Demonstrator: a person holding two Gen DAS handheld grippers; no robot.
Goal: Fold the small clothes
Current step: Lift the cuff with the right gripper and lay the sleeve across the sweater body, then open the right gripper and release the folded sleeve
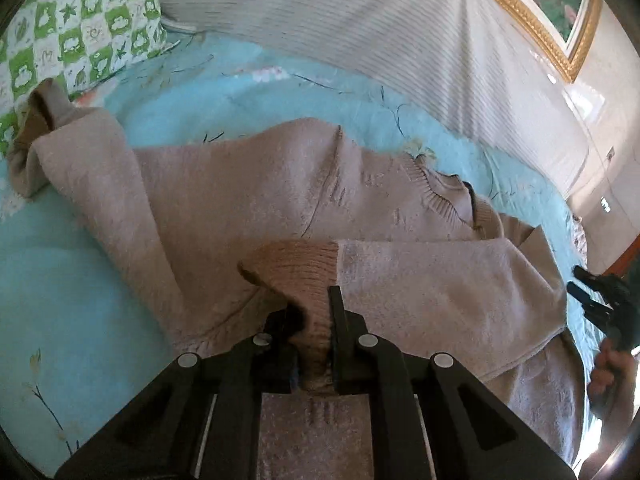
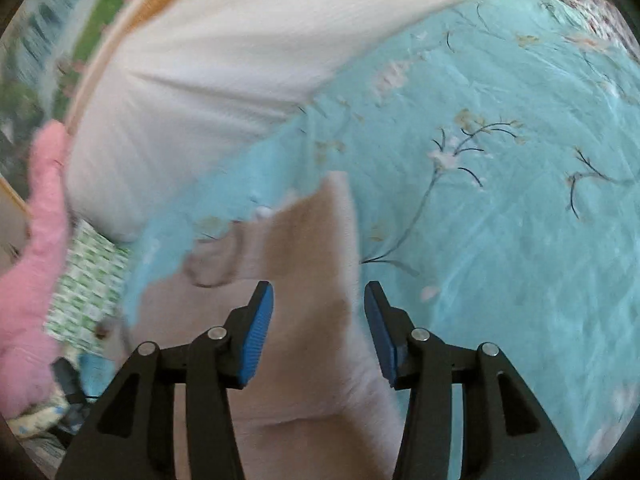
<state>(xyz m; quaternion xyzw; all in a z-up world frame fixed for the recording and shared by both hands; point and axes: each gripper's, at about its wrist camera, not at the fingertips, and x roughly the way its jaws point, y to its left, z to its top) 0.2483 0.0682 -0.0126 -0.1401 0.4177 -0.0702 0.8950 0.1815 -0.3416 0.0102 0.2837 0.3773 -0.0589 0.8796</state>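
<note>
A beige knitted sweater (image 1: 256, 184) lies spread on a light blue floral bedsheet (image 1: 60, 280). One sleeve is folded across the body, and my left gripper (image 1: 312, 312) is shut on that sleeve's ribbed cuff (image 1: 304, 268). The other sleeve (image 1: 44, 120) lies out at the far left. My right gripper (image 2: 318, 312) is open and empty, hovering above an edge of the sweater (image 2: 312, 280); it also shows at the right edge of the left wrist view (image 1: 592, 292), held by a hand.
A white ribbed pillow (image 1: 360, 20) and a green checked cushion (image 1: 80, 28) lie at the head of the bed. A gold framed picture (image 1: 560, 12) hangs behind. A pink fuzzy cloth (image 2: 36, 272) is at the left of the right wrist view.
</note>
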